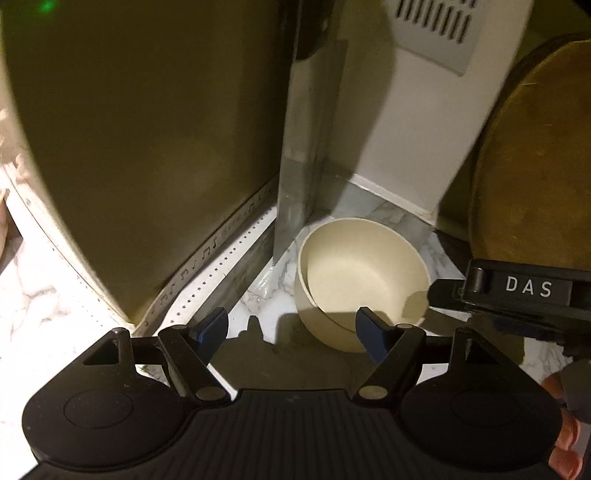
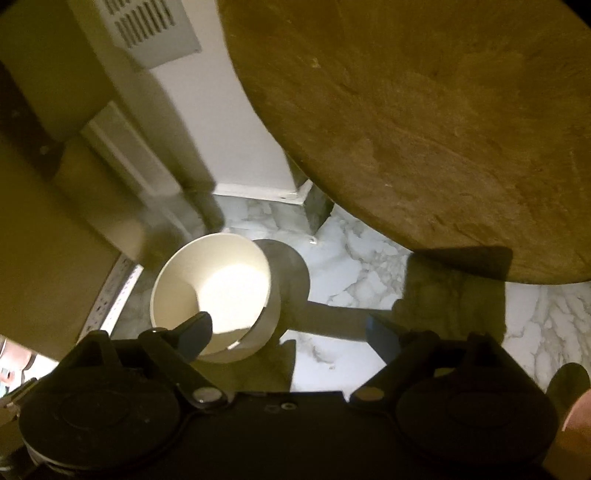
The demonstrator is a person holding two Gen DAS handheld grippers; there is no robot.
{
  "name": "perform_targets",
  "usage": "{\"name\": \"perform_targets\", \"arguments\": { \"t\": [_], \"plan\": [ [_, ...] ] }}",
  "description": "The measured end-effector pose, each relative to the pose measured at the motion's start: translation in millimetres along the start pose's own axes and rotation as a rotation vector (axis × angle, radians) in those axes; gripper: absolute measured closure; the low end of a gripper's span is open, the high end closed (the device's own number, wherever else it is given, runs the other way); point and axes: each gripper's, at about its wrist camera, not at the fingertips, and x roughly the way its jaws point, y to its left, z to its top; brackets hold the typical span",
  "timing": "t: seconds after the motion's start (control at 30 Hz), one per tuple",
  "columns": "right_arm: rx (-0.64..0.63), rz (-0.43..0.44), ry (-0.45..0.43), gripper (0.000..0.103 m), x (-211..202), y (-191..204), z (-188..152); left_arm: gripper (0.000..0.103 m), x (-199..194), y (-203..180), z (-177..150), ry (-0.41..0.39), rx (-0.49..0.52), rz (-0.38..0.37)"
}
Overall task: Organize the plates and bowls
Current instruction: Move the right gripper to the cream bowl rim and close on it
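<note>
Sitting on the white marble floor (image 2: 354,258) is a cream bowl (image 1: 364,273), close to a shiny metal post (image 1: 295,166) and a round wooden tabletop (image 2: 424,129). The left gripper (image 1: 293,326) has its fingers apart, holding nothing. The right gripper (image 2: 291,330) is wide apart too, just beside the bowl.

Near rim of bowl (image 1: 362,273) hidden behind blue fingertip (image 1: 371,332), round wooden board (image 2: 424,129) cut off by top and right edges, vent (image 1: 432,26) cropped at top, left-hand panel (image 1: 147,147) smeared by blur.
</note>
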Motion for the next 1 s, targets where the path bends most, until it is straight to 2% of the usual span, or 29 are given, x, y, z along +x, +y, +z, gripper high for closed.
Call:
{"name": "perform_targets", "arguments": {
  "t": [0.3,0.43,0.53,0.6,0.7,0.83,1.0],
  "plan": [
    [0.022,-0.013,0.018,0.036,28.4,-2.6,9.0,0.027,23.3,-5.3,4.0,0.002,-0.077,0.035],
    [0.007,0.01,0.04,0.053,36.6,0.9,10.8,0.028,29.7,-5.0,5.0,0.01,-0.11,0.053],
    [0.002,0.021,0.04,0.057,38.9,2.6,11.9,0.029,36.9,-6.8,6.2,0.012,-0.107,0.068],
    [-0.007,0.026,0.042,0.062,41.6,5.4,12.3,0.038,39.8,-6.9,6.8,0.022,-0.111,0.077],
    [-0.028,0.021,0.041,0.067,43.4,9.4,13.0,0.046,43.5,-3.5,7.4,0.037,-0.128,0.07],
    [-0.045,0.024,0.039,0.078,43.8,10.8,13.9,0.06,42.3,-3.0,6.8,0.037,-0.13,0.05],
    [-0.064,0.025,0.036,0.091,44.5,13.4,13.2,0.073,41.9,-1.7,7.8,0.044,-0.147,0.022]
  ]
}}
